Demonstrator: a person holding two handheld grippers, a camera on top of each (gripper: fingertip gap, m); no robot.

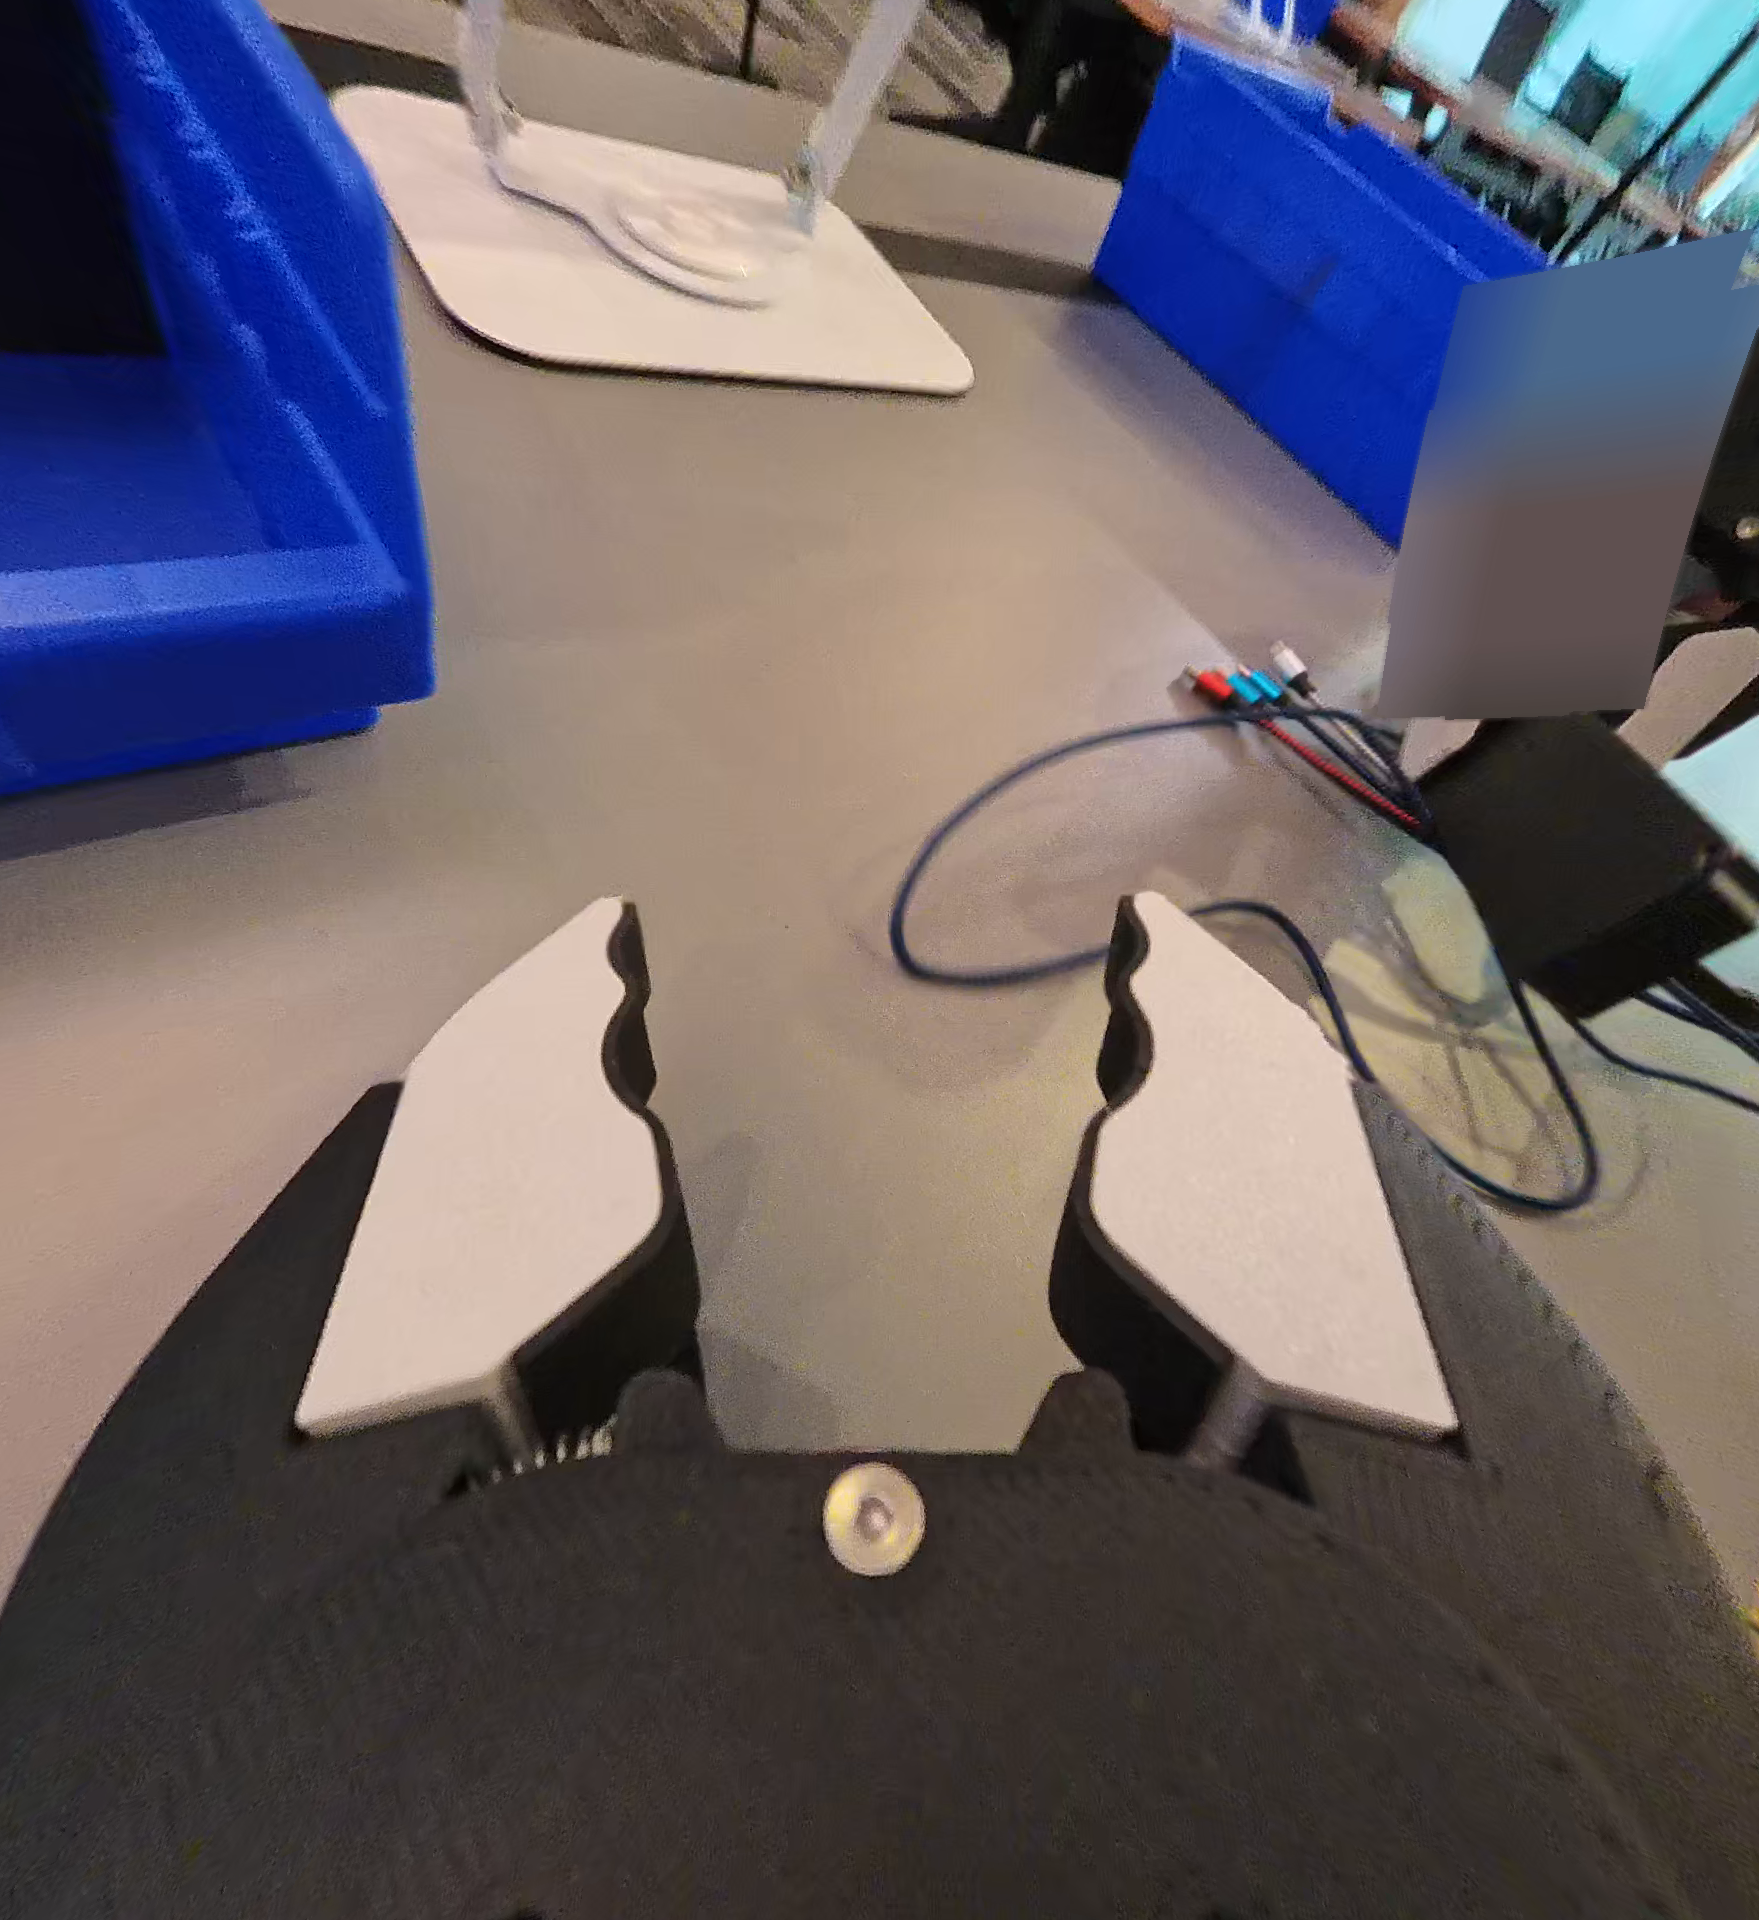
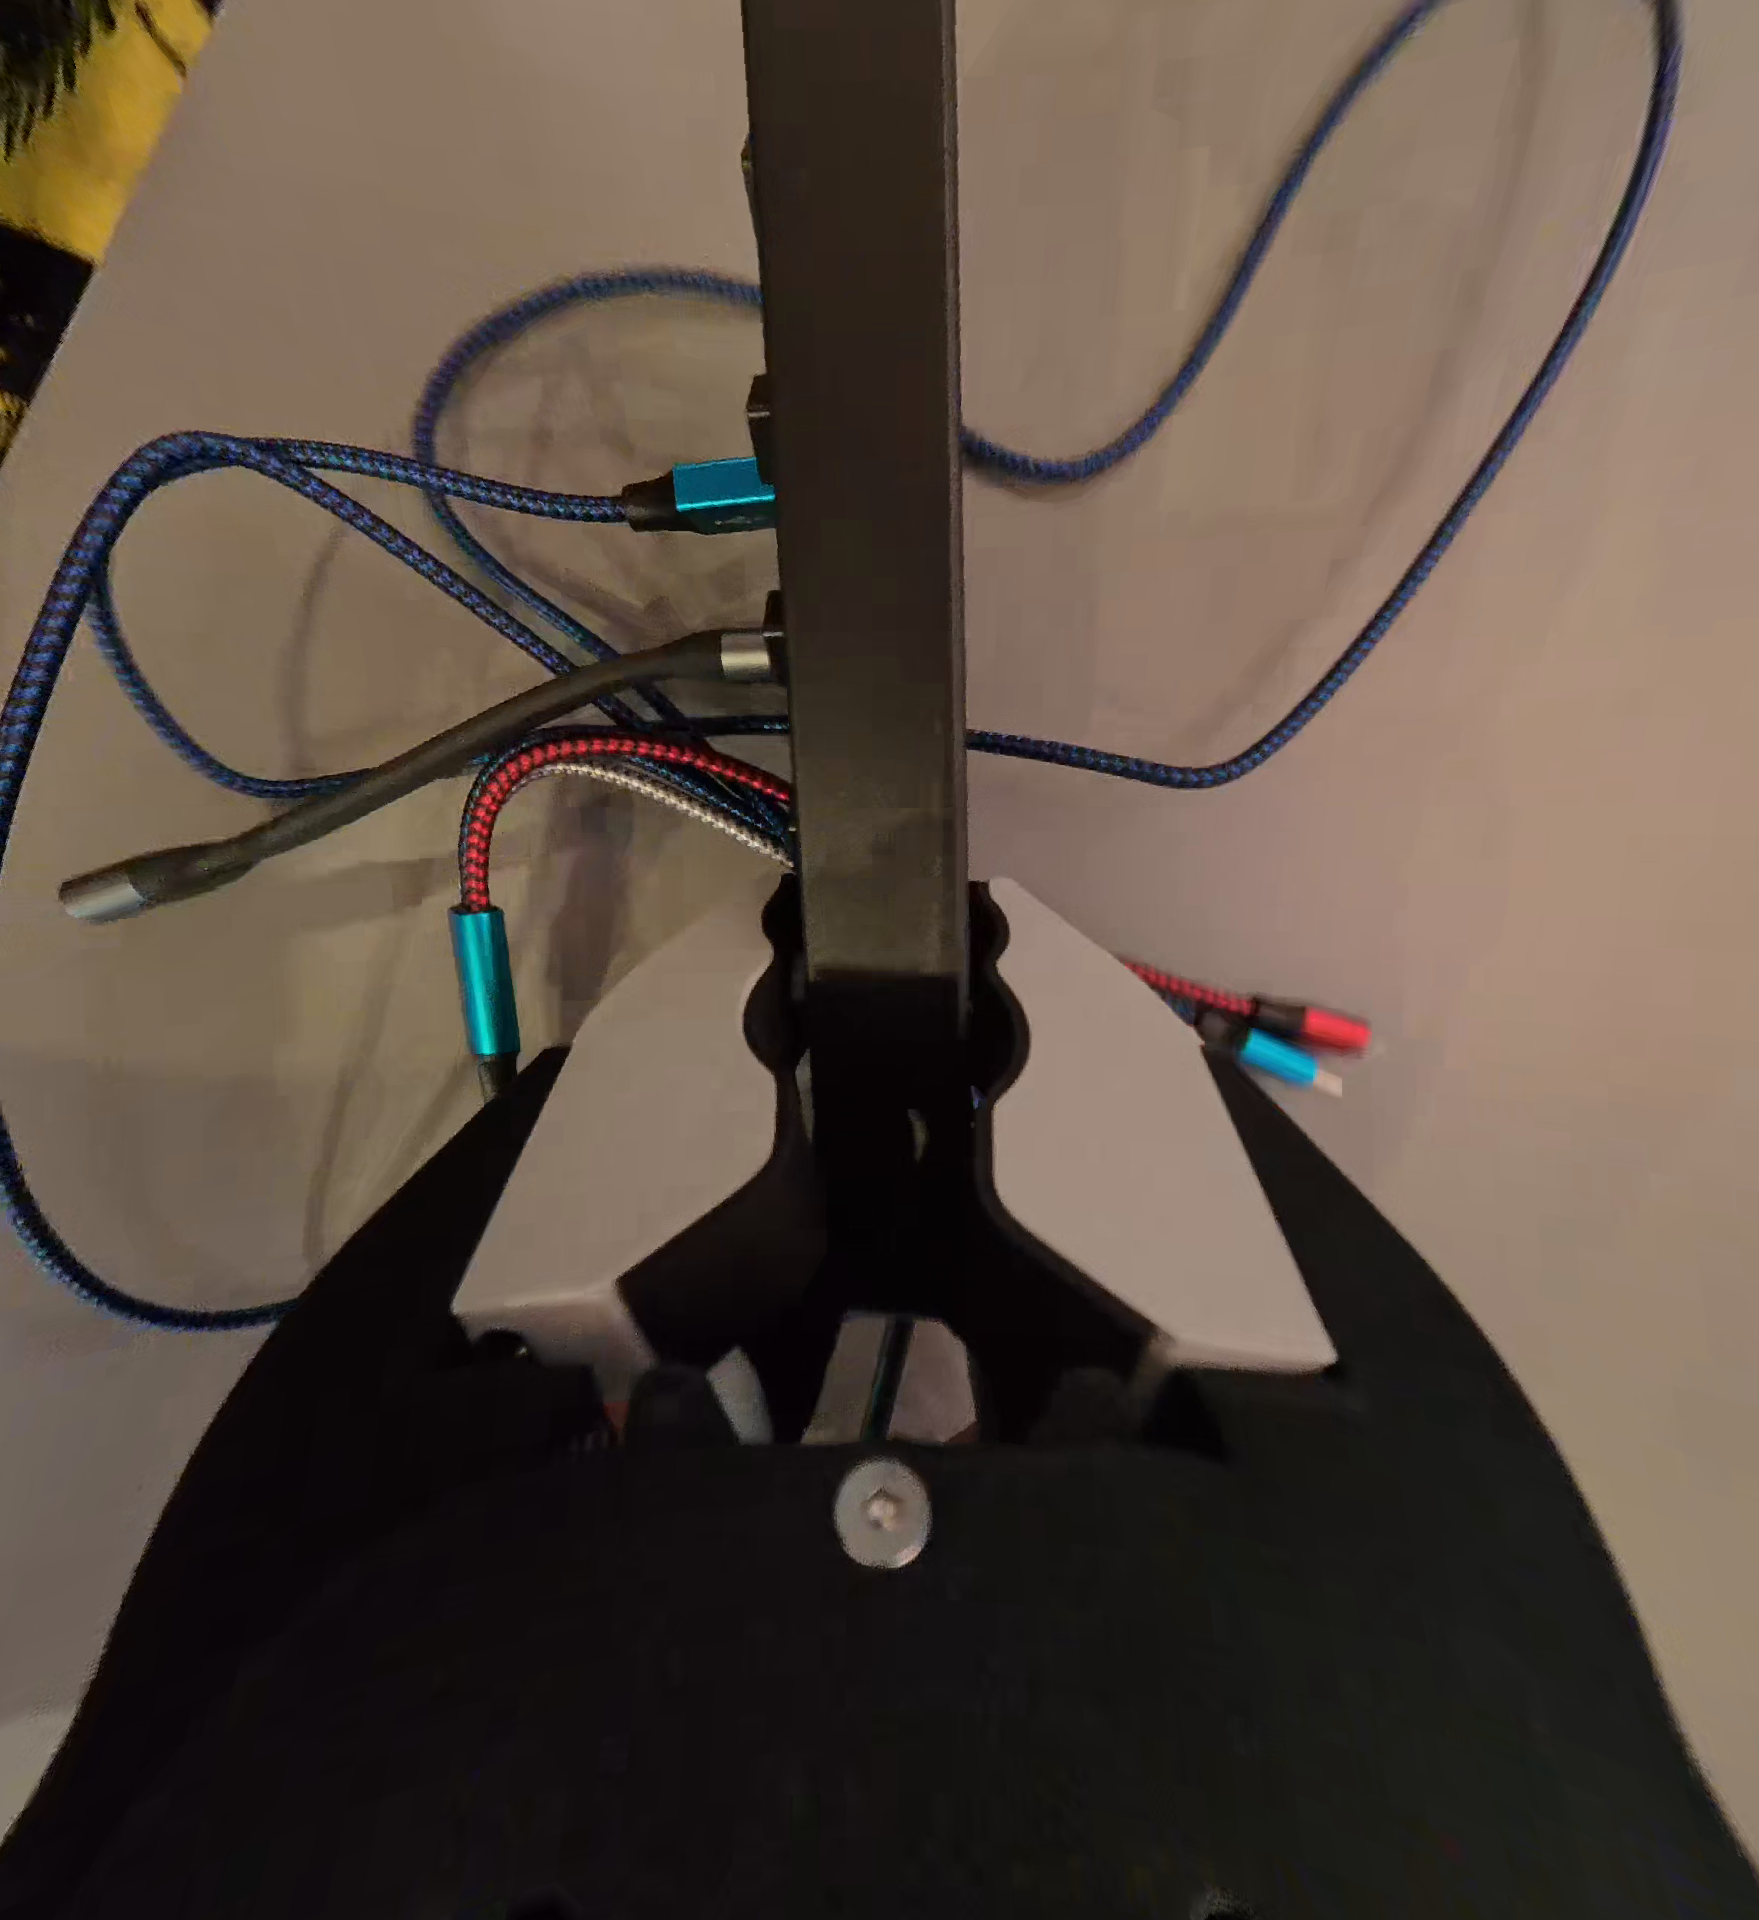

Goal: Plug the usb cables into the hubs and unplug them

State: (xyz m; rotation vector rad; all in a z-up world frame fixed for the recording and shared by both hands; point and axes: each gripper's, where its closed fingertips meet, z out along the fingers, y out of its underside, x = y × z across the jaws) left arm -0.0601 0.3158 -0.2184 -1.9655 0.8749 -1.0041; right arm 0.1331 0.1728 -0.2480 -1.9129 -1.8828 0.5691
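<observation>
While left gripper (image 1: 873, 914) gapes, right gripper (image 2: 880, 914) clamps black hub (image 2: 859, 520).

The hub (image 2: 864, 520) stands on end on the table (image 2: 1374, 623), clamped between the right gripper (image 2: 880, 987) pads. Two plugs (image 2: 719, 497) sit in the hub's left side. Loose cables (image 2: 231, 457) lie left of the hub; free connectors (image 2: 1301, 1039) lie to its right.

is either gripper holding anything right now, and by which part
The right gripper is clamped on the near end of the black usb hub, pressing its two long sides. The left gripper is open and holds nothing.
</observation>
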